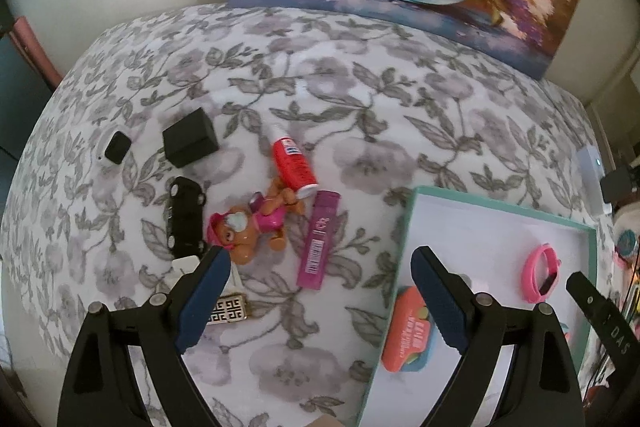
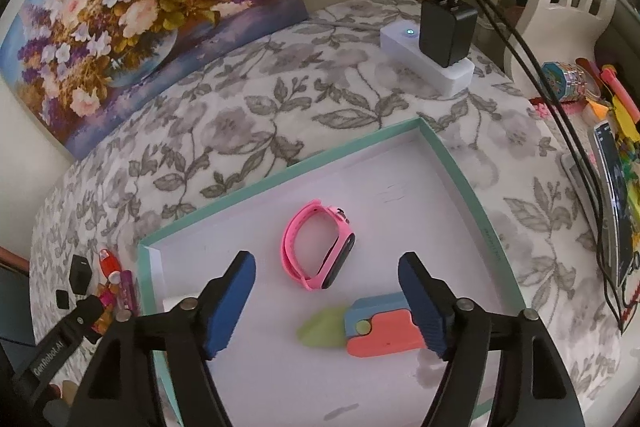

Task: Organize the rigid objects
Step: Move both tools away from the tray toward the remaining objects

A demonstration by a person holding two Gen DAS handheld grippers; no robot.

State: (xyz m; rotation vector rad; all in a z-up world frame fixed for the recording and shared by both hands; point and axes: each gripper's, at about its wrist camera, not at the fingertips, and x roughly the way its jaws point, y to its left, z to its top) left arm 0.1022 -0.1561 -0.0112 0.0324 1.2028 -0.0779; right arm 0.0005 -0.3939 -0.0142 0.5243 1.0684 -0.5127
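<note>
**Soft cloth, hard plastic**

The grey-flowered white cloth cover [image 1: 360,99] looks matt and quilted. The teal-rimmed white cardboard tray [image 2: 452,163] is smooth and matt. The pink rubbery watch band [image 2: 296,239] looks smooth, its dark face glossy.

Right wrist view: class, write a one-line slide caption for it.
Open right claw hovers over a teal-rimmed tray holding a pink watch and an orange-blue toy.

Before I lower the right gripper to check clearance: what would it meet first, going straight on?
Probably the bare white floor of the tray, between the pink watch and the coral toy; the right gripper is open and empty. Depth is uncertain.
</note>
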